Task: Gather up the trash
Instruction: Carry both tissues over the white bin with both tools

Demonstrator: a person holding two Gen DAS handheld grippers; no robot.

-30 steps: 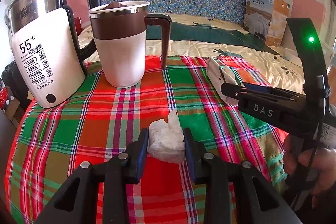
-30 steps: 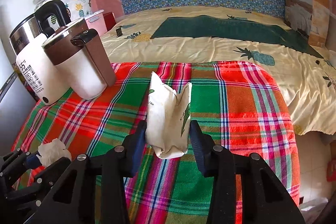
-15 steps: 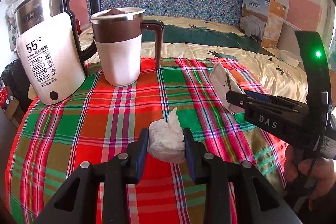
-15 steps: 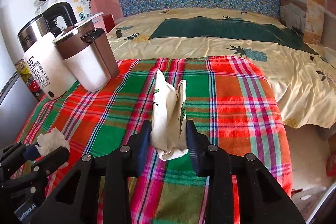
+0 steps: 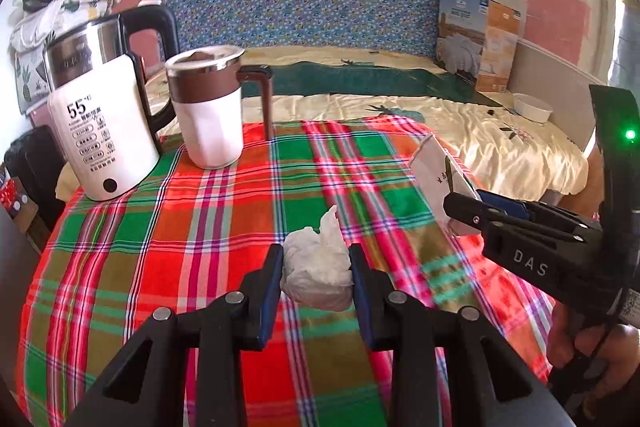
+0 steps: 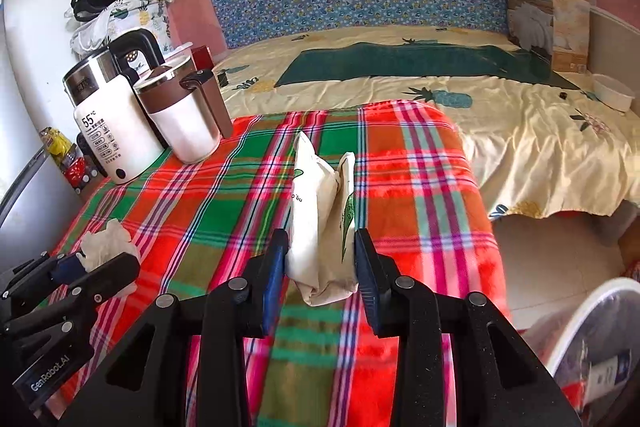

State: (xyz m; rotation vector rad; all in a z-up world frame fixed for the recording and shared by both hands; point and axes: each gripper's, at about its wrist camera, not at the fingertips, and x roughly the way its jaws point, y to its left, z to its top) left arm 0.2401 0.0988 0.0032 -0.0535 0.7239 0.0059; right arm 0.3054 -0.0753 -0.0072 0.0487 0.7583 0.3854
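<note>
My left gripper [image 5: 316, 269] is shut on a crumpled white tissue [image 5: 316, 275] and holds it above the plaid tablecloth [image 5: 200, 227]. My right gripper [image 6: 320, 259] is shut on a crumpled white paper packet with green print [image 6: 320, 223], lifted over the table's right part. The packet [image 5: 440, 175] and right gripper [image 5: 516, 231] also show in the left wrist view at the right. The tissue [image 6: 106, 243] and left gripper [image 6: 68, 275] show at the lower left of the right wrist view.
A white electric kettle [image 5: 100, 123] and a brown-and-white lidded mug [image 5: 210, 107] stand at the table's far left. A bed [image 6: 440, 95] lies behind the table. A white bin with a liner [image 6: 592, 347] sits on the floor at the lower right.
Both grippers have pulled back and risen from the table with their trash held. The white bin has come into the right wrist view at the lower right.
</note>
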